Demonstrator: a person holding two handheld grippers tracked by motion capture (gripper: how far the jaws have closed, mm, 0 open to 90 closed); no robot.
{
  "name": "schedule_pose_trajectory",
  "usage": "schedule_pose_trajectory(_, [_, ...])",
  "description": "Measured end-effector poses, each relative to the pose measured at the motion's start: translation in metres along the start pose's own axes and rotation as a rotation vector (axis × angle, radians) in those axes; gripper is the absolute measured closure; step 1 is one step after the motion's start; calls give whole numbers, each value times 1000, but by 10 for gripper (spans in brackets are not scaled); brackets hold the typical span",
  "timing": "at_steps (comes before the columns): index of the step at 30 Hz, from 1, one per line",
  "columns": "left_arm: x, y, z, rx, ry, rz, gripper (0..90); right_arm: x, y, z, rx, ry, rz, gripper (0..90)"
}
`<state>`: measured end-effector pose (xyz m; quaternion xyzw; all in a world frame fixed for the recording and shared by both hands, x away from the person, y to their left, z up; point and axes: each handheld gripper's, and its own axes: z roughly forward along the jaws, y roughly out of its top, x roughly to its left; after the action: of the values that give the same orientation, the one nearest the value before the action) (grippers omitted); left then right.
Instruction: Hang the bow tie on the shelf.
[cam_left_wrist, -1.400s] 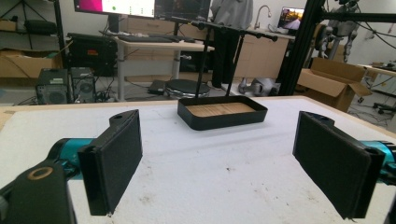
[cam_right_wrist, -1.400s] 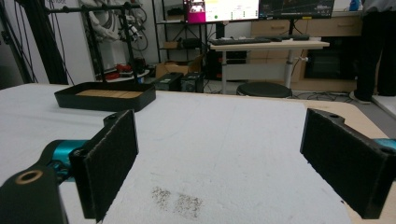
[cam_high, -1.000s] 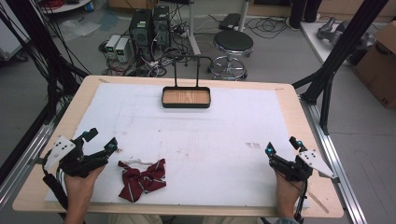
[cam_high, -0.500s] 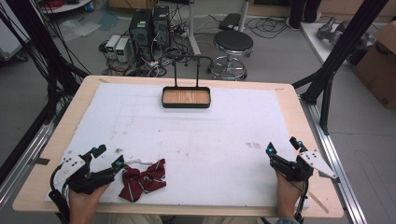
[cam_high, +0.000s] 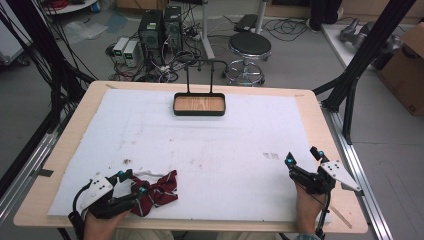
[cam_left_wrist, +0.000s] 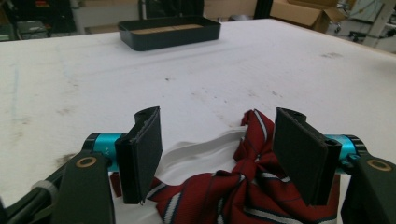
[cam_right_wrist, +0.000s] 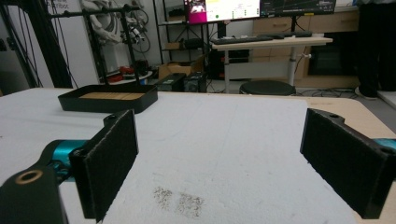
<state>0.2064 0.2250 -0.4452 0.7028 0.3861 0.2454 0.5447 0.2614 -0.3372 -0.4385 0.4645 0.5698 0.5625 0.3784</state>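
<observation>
Black, felt-padded jaws of the left gripper (cam_left_wrist: 215, 154) stand spread wide, one on each side of a crumpled dark-red striped cloth with a white band (cam_left_wrist: 233, 186). Neither pad touches the fabric in the left gripper view. In the high view, this gripper (cam_high: 131, 182) sits at the near left corner of the white foam sheet (cam_high: 215, 145) that covers the wooden table (cam_high: 310, 100), with the cloth (cam_high: 157, 190) lying just beside and partly between its jaws.

The right gripper (cam_high: 304, 157) rests near the near right corner of the sheet, well apart from the cloth. Its jaws are also spread, with nothing between them, as the right gripper view (cam_right_wrist: 219, 163) confirms.

A shallow black rectangular tray with a wooden floor (cam_high: 199, 104) stands at the middle of the far edge of the sheet.

The step in hand appears to be a grasp of the cloth. To do it well, lower the left gripper until both pads flank the thick knotted centre, not a loose edge. Close evenly, so the fabric bunches between the pads rather than sliding out. Keep the lower jaw tips just clear of the foam to avoid snagging it.
</observation>
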Motion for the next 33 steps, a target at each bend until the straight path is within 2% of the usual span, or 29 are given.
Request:
schedule_pose_trajectory(1, [-1, 0, 2, 12, -7, -1, 377, 0, 0, 0, 2, -1, 0, 103])
schedule_pose_trajectory(4, [-4, -2, 7, 59, -13, -20, 383, 0, 0, 1, 1, 0, -4, 103])
schedule_pose_trajectory(6, [-5, -1, 10, 87, 1, -17, 415, 0, 0, 1, 4, 1, 1, 103])
schedule_pose_trajectory(8, [-6, 0, 14, 105, -2, -33, 419, 0, 0, 1, 4, 1, 1, 103])
schedule_pose_trajectory(10, [-8, 0, 18, 120, -4, -14, 426, 0, 0, 1, 6, 2, 3, 103])
schedule_pose_trajectory(13, [-11, 1, 26, 180, -4, 10, 452, 0, 0, 1, 5, 5, 2, 103])
schedule_pose_trajectory(20, [-10, 2, 35, 291, -1, -14, 513, 0, 0, 1, 7, 4, 5, 103])
schedule_pose_trajectory(24, [-11, 2, 37, 314, -23, -7, 568, 0, 0, 1, 8, 3, 8, 103])
schedule_pose_trajectory(26, [-12, 2, 37, 320, -46, 9, 653, 0, 0, 1, 7, 3, 5, 103])
schedule_pose_trajectory(28, [-13, 2, 37, 325, -44, 28, 703, -1, 0, 1, 6, 4, 5, 103])
schedule_pose_trajectory(31, [-12, 3, 36, 329, -54, 23, 734, -1, 0, 1, 8, 2, 14, 103])
schedule_pose_trajectory(33, [-10, 7, 34, 317, -83, 13, 742, -1, 0, 1, 5, 0, 17, 103])
